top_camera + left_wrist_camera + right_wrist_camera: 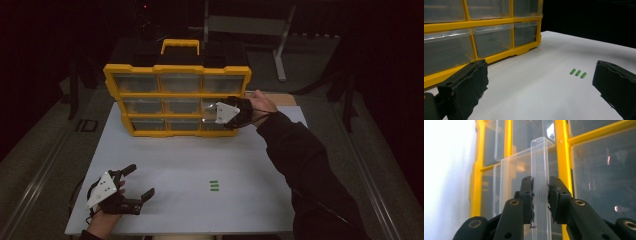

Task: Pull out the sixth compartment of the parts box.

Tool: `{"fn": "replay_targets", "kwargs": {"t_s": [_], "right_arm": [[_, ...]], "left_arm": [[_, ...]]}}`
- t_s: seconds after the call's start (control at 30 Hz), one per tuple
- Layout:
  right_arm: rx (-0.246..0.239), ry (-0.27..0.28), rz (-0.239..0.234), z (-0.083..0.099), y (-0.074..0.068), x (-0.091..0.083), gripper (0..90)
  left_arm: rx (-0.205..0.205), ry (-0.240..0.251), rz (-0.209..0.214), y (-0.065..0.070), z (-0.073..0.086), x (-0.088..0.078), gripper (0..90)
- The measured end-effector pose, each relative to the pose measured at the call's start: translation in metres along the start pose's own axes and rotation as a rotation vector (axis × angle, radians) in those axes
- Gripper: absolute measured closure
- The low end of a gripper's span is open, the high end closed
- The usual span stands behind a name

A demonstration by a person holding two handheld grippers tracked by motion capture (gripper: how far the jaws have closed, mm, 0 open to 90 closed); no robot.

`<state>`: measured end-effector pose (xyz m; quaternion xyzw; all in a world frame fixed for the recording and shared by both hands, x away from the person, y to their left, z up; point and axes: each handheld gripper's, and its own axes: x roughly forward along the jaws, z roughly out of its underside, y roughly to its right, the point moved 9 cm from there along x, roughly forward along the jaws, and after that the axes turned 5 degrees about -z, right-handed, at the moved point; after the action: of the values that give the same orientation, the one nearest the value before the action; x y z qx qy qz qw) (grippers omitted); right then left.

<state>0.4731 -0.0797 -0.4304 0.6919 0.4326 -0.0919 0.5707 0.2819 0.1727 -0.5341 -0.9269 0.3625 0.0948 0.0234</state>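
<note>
A yellow organizer (177,98) with clear drawers stands upright at the back of the white table (200,160). My right gripper (218,113) is at its right column, middle row, shut on the clear handle lip of a drawer (540,170) that stands slightly pulled out. Three small green pieces (214,185) lie side by side on the table's front middle; in the left gripper view the green pieces (578,73) lie ahead to the right. My left gripper (137,182) rests open near the front left corner, nothing between its pads (471,82).
The organizer (481,37) fills the upper left of the left gripper view, with its yellow carry handle (180,46) on top. Dark floor and a metal stand (280,45) lie behind the table. A person's sleeve (310,165) crosses the table's right side.
</note>
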Motion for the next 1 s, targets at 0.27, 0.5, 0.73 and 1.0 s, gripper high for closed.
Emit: {"fn": "replay_targets", "kwargs": {"t_s": [0.27,0.5,0.73,1.0], "right_arm": [[0.014,0.011,-0.023,-0.004,-0.007,-0.007,74.6],[0.006,0.017,-0.035,-0.007,-0.014,-0.014,74.6],[0.010,0.031,-0.041,-0.010,-0.020,-0.020,74.6],[0.015,0.035,-0.050,-0.013,-0.026,-0.026,74.6]], "left_arm": [[0.000,0.001,-0.001,0.000,0.000,0.000,0.0],[-0.001,0.003,-0.002,0.000,0.000,0.000,0.0],[-0.001,0.002,-0.004,0.000,0.000,0.000,0.0],[0.000,0.001,-0.005,0.000,0.000,0.000,0.0]]}}
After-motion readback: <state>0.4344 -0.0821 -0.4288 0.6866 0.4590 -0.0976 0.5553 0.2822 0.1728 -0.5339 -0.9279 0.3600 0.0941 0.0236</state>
